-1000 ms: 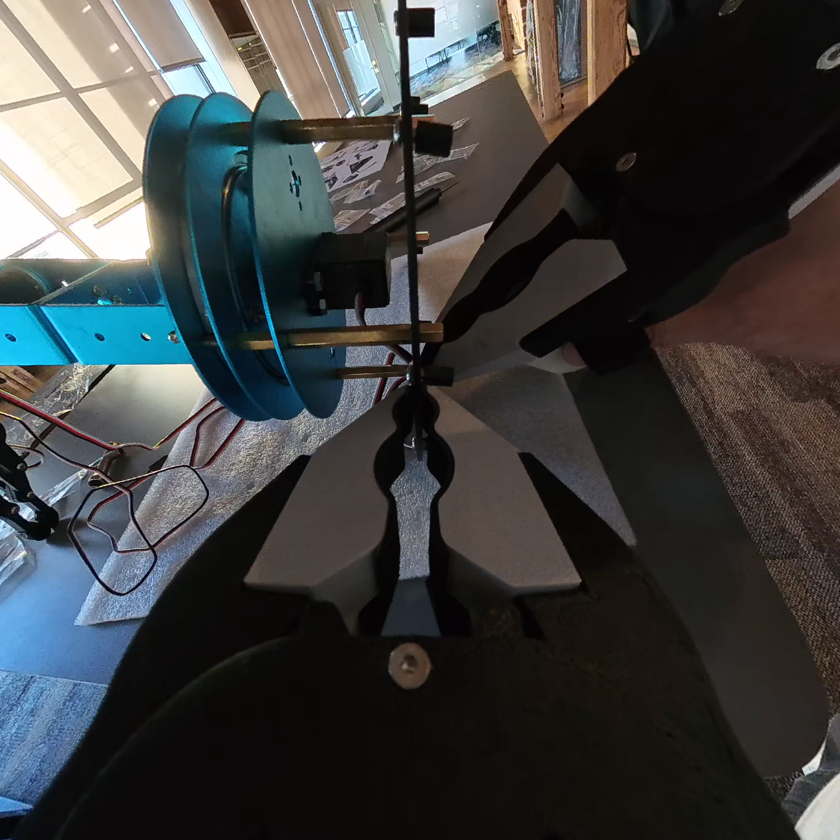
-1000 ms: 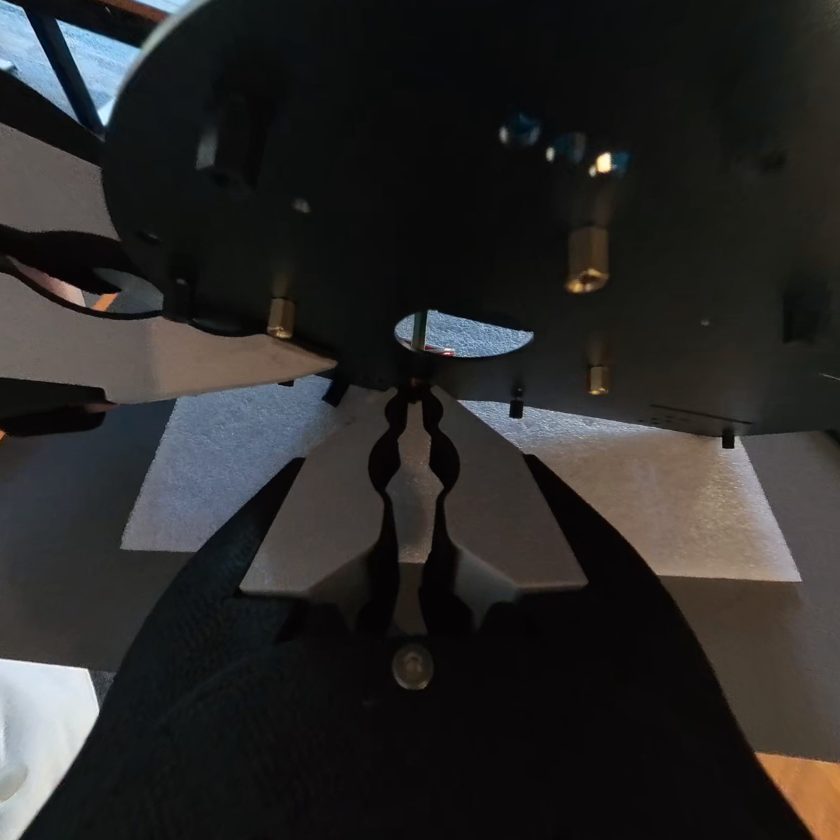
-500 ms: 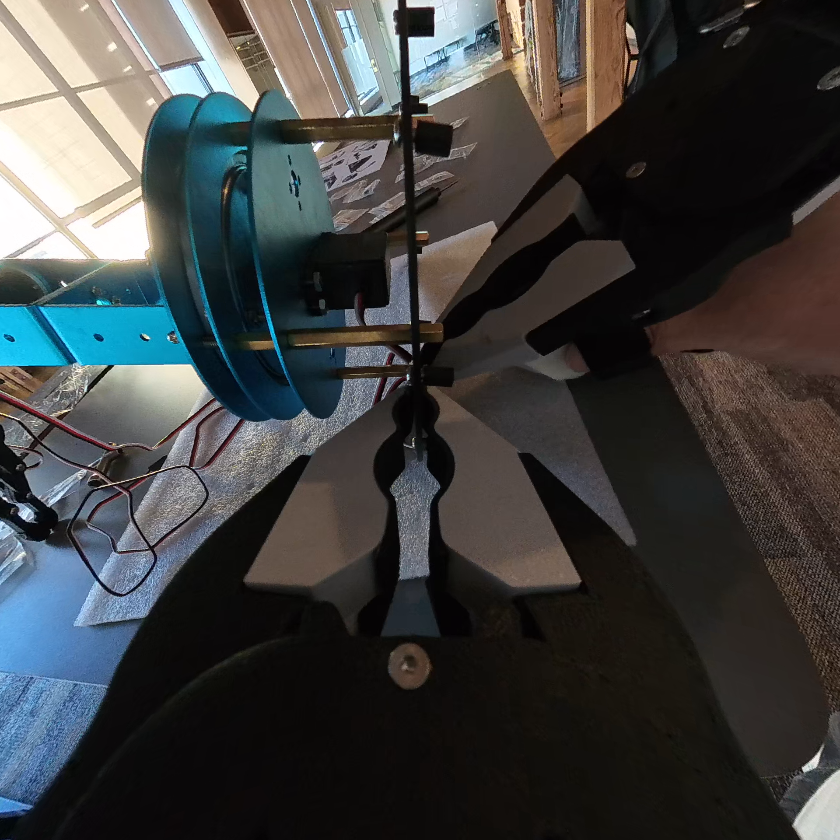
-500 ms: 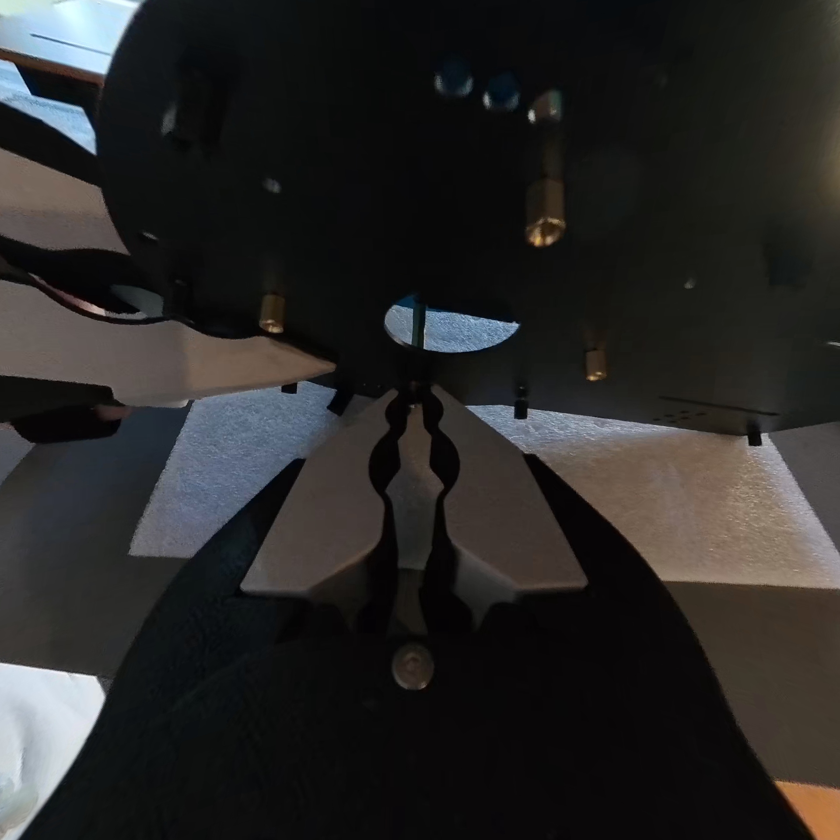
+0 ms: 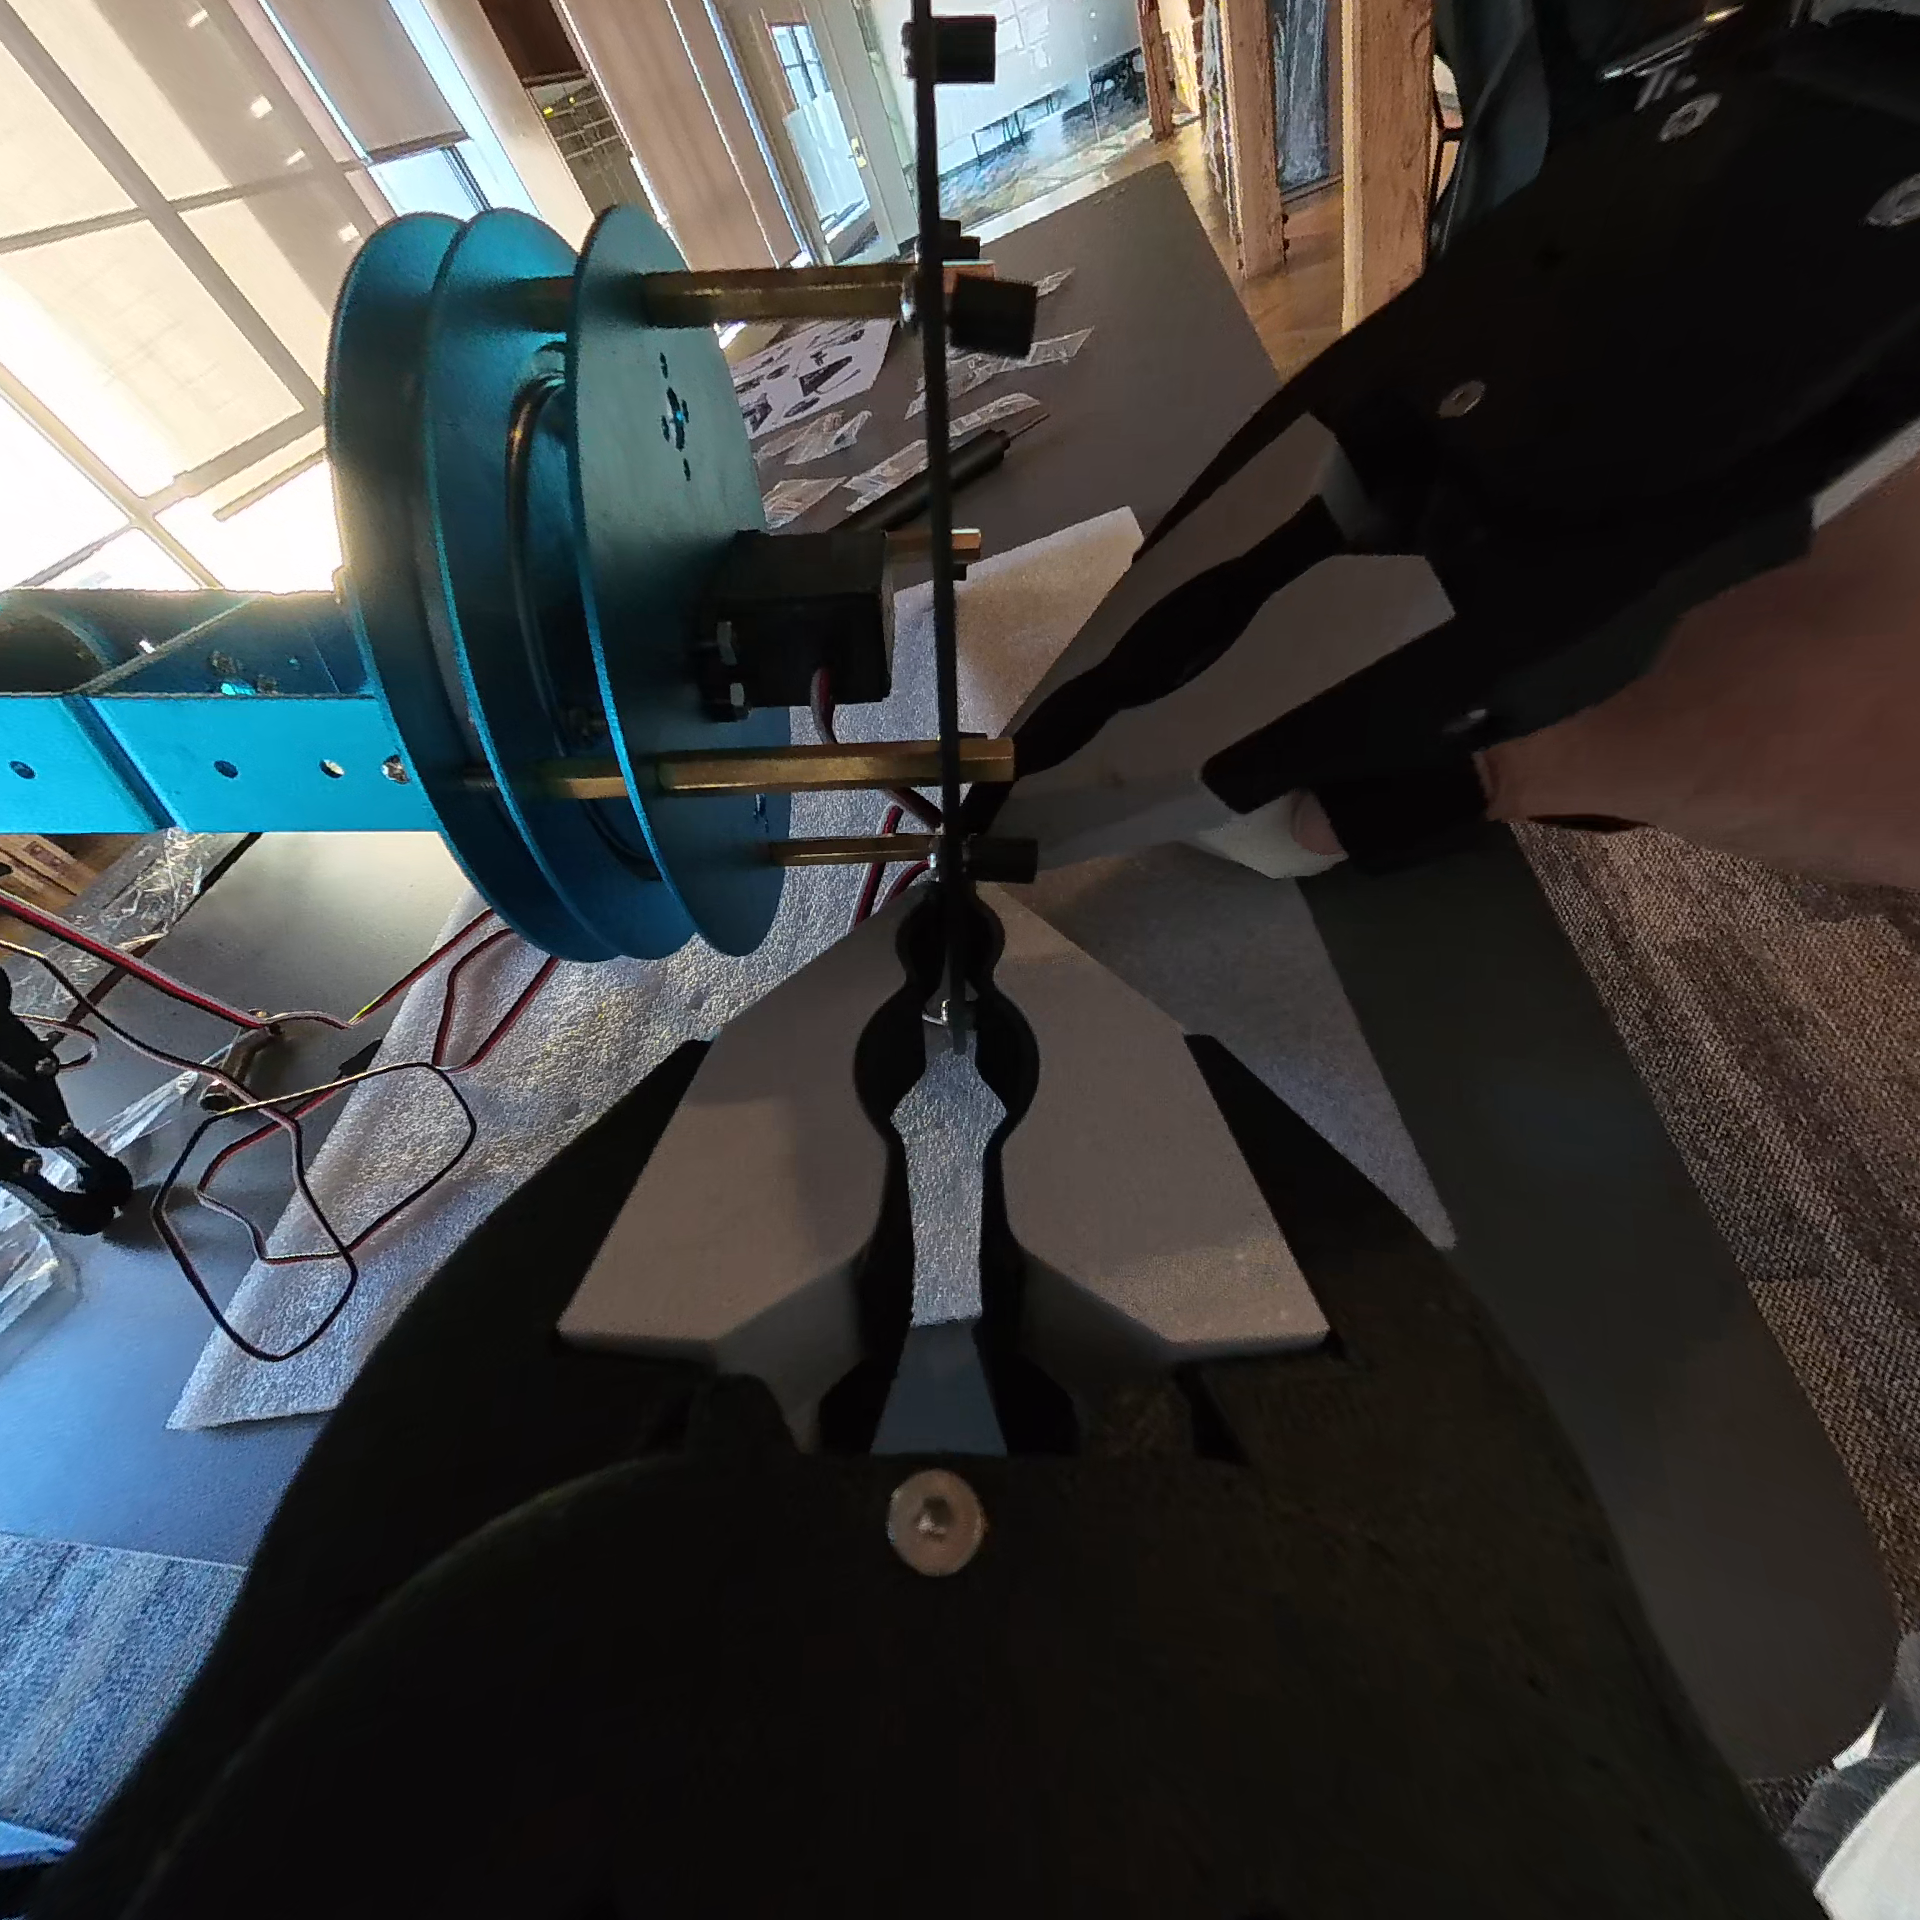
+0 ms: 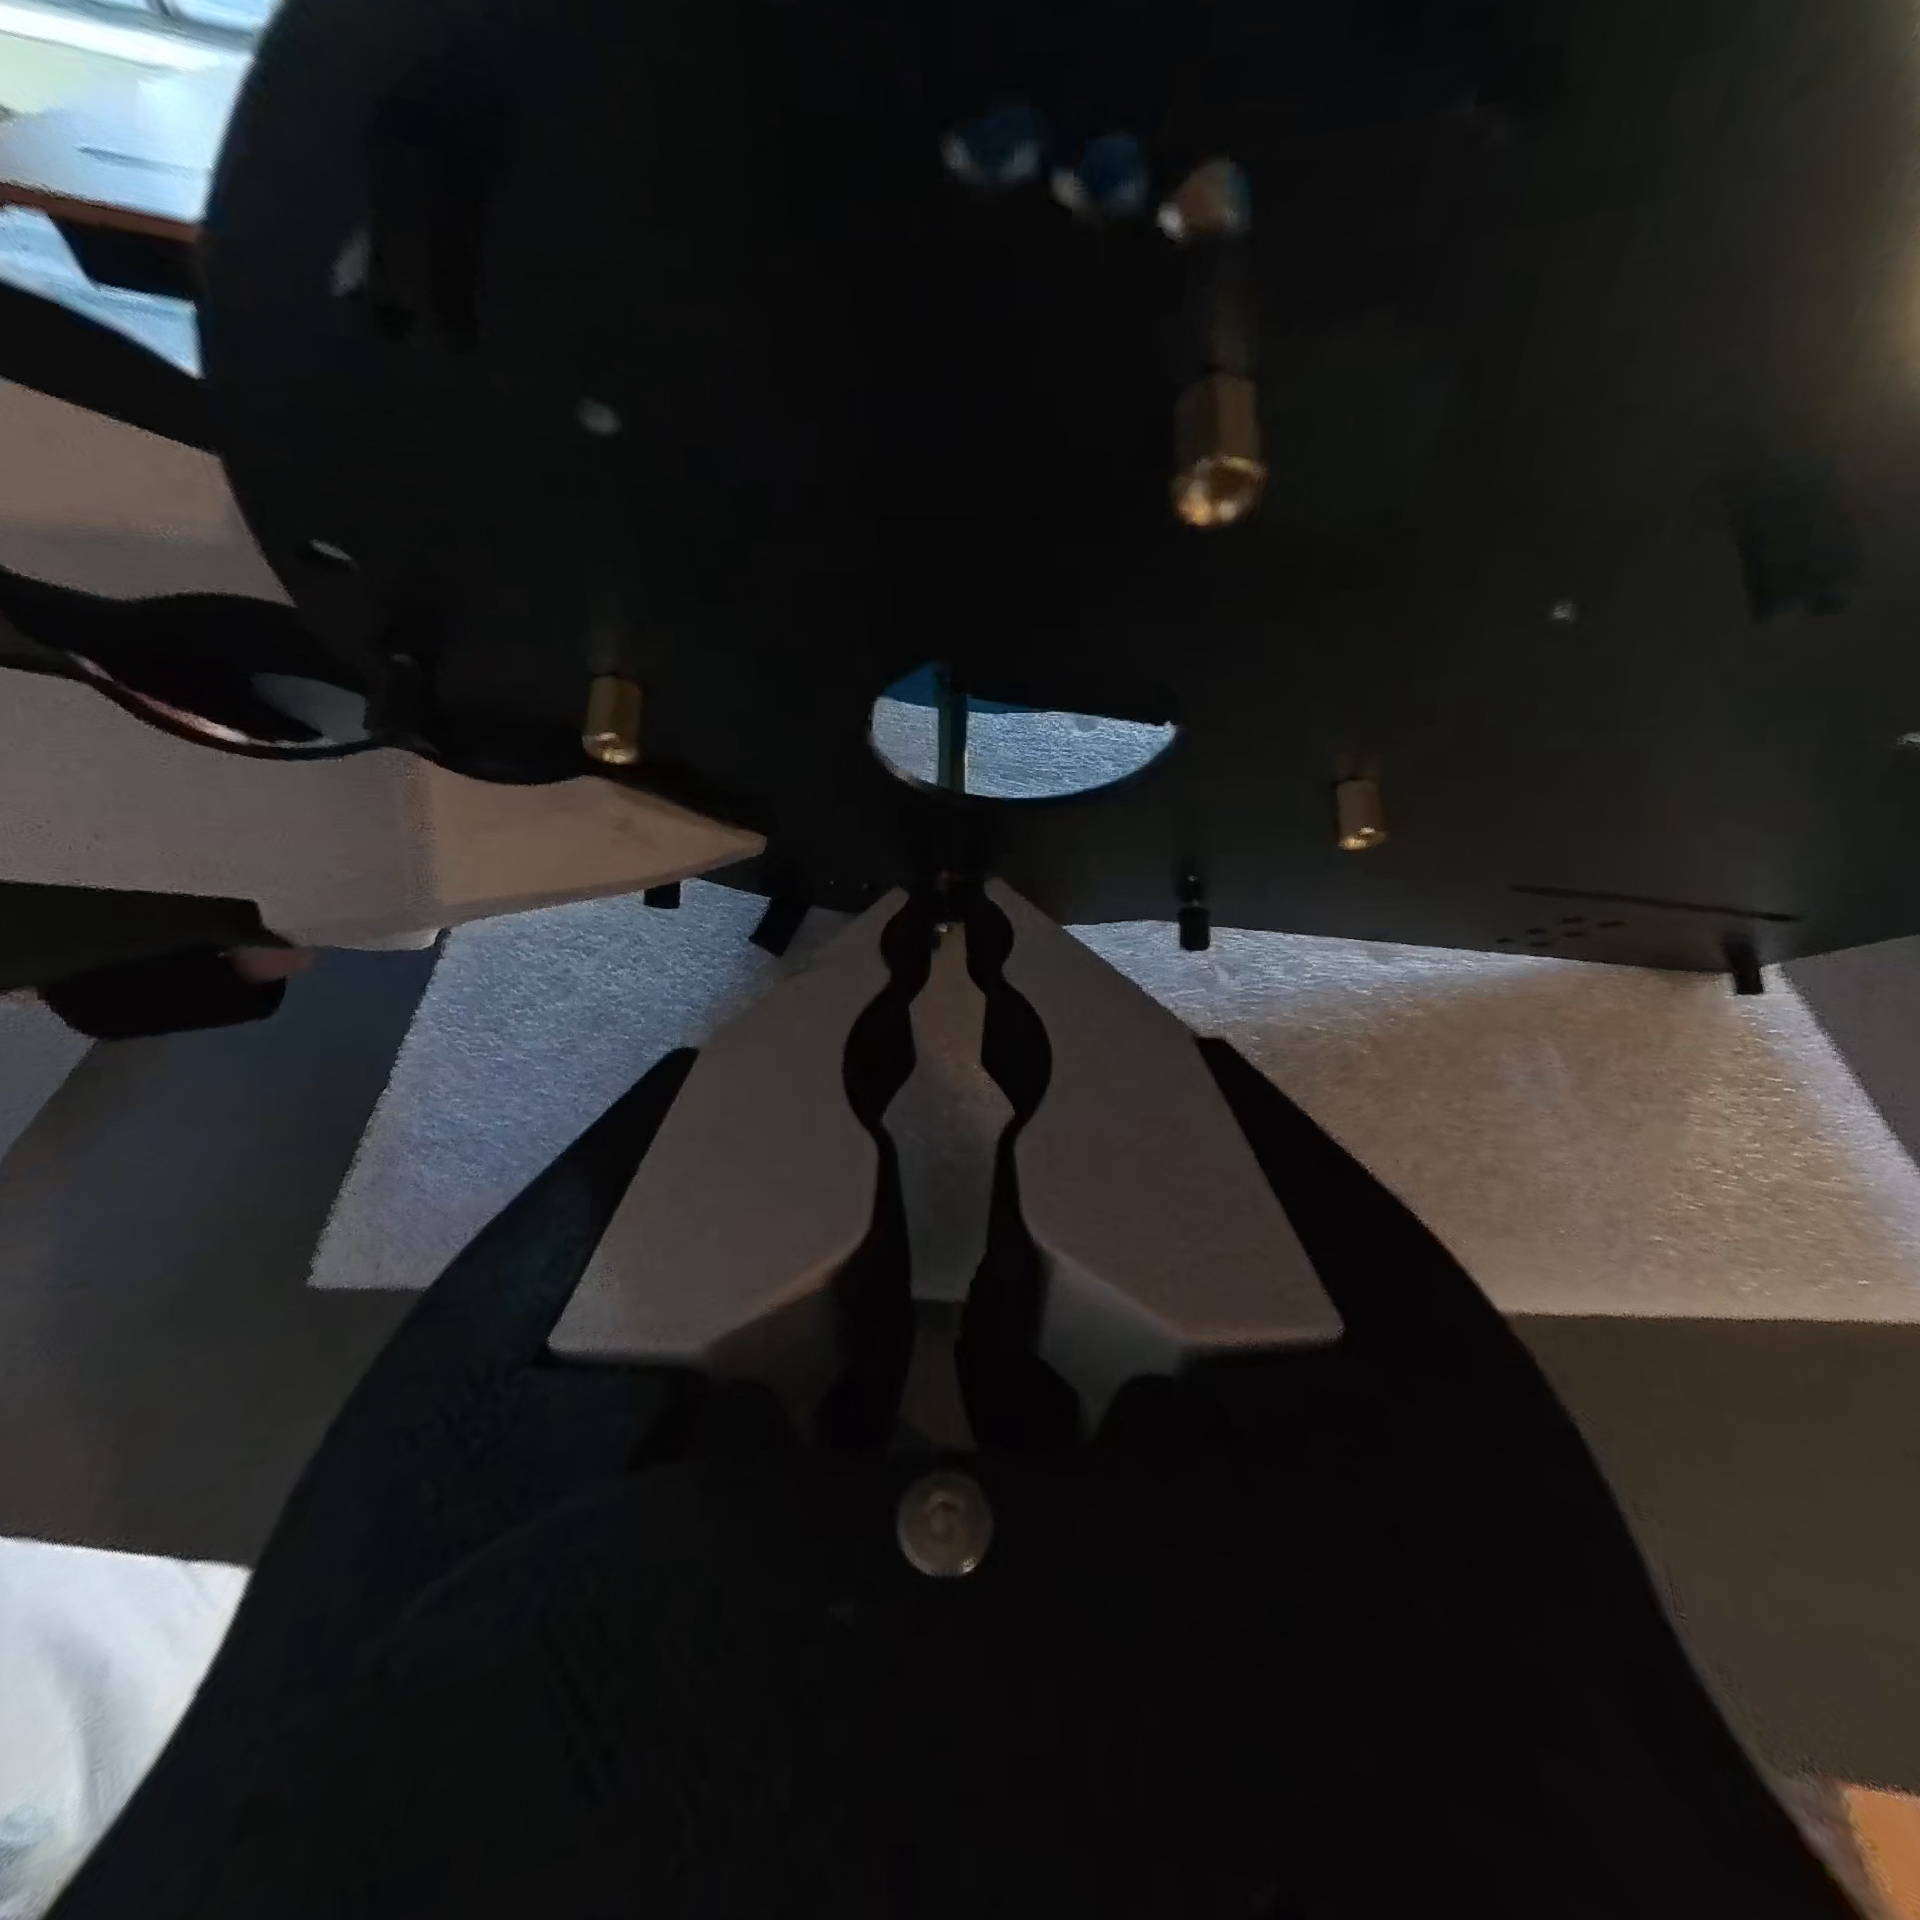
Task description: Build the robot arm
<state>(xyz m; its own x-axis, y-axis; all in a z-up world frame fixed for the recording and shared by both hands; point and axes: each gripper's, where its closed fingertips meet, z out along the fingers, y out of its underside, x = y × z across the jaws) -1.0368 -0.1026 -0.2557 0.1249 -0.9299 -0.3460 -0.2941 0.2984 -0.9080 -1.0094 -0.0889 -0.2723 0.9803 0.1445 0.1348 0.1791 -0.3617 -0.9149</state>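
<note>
The left gripper [image 5: 948,935] is clamped on the lower rim of the thin black plate [image 5: 940,582]; the right gripper [image 6: 940,904] pinches the same rim nearby; the blue disc assembly [image 5: 623,582] hangs on brass standoffs [image 5: 774,774] above the counter [image 5: 1153,312]; such shallow edge grips risk the plate slipping or twisting, straining the standoffs and red wires [image 5: 312,1164].

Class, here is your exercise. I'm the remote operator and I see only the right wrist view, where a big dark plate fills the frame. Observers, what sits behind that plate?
Observer: Three blue discs stand behind the black plate, joined to it by brass standoffs.
Operator: Anything between disc and plate?
Observer: A black servo block on the nearest disc, with red and black wires trailing onto the foam sheet.
Operator: How does the left gripper hold?
Observer: The left gripper is shut on the plate's edge, one finger on each face.
</note>
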